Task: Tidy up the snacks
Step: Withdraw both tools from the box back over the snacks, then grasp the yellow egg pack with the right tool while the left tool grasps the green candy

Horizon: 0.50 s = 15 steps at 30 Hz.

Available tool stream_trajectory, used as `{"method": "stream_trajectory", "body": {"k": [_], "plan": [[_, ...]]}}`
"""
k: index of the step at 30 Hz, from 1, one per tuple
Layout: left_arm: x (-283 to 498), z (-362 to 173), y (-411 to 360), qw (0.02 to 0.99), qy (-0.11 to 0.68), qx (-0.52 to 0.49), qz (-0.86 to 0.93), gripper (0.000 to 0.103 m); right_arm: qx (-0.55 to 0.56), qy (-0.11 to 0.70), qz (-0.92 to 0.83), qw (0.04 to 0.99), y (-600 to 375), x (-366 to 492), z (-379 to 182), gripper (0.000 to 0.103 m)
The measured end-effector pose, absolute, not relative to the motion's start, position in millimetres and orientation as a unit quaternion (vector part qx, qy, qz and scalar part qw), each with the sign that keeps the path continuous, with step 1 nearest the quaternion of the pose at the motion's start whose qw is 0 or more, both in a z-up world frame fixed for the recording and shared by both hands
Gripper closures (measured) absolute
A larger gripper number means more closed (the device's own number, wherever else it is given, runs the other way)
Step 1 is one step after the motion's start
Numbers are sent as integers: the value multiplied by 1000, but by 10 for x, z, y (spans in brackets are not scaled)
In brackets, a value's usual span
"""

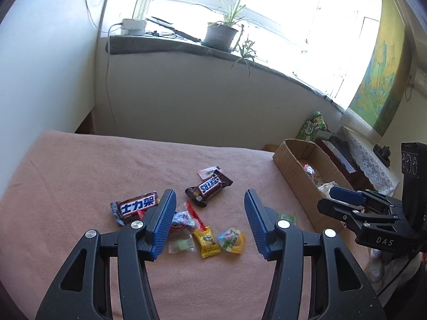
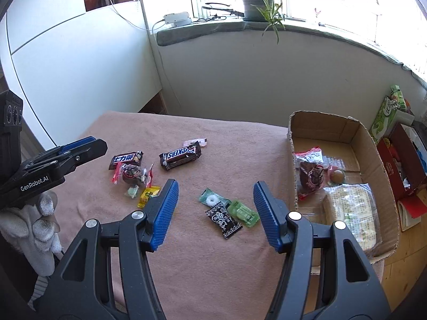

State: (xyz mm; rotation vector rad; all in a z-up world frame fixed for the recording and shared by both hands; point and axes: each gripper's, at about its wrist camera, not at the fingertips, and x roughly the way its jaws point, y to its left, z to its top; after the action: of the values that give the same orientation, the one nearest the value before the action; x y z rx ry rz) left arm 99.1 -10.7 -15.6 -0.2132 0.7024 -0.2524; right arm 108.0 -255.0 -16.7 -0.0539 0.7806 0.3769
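Loose snacks lie on a pink cloth-covered table (image 1: 80,165). A Snickers bar (image 1: 208,188) (image 2: 181,155) and a second Snickers bar with Chinese print (image 1: 134,207) (image 2: 126,159) lie at the back. A yellow candy (image 1: 206,241) (image 2: 148,195) and several small wrapped sweets lie under my left gripper (image 1: 210,208), which is open and empty above them. My right gripper (image 2: 216,200) is open and empty above a black packet (image 2: 223,220), a green packet (image 2: 244,212) and a mint (image 2: 212,200). A cardboard box (image 2: 371,144) (image 1: 293,170) to the right holds several snacks.
A window sill with a potted plant (image 1: 221,34) runs along the far wall. A green carton (image 2: 387,117) and a red box (image 2: 400,160) stand right of the cardboard box. A gloved hand (image 2: 34,226) holds the left gripper at the table's left side.
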Motion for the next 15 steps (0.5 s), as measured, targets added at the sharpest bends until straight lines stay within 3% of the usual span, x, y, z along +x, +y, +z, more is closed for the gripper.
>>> {"method": "stream_trajectory", "body": {"k": [5,8,15], "plan": [[924,-432,95,916,372,-110,-101,51,-36,405,205,890,-2276,1106,-441,42],[911,-591,91,909,390,-109,-101,61,-46,420,215,880,-2127,1129,-615,42],[969,-840,-27,895,418,-108,-111,66,-55,453,229,860,-1924,1207,-973,42]]}}
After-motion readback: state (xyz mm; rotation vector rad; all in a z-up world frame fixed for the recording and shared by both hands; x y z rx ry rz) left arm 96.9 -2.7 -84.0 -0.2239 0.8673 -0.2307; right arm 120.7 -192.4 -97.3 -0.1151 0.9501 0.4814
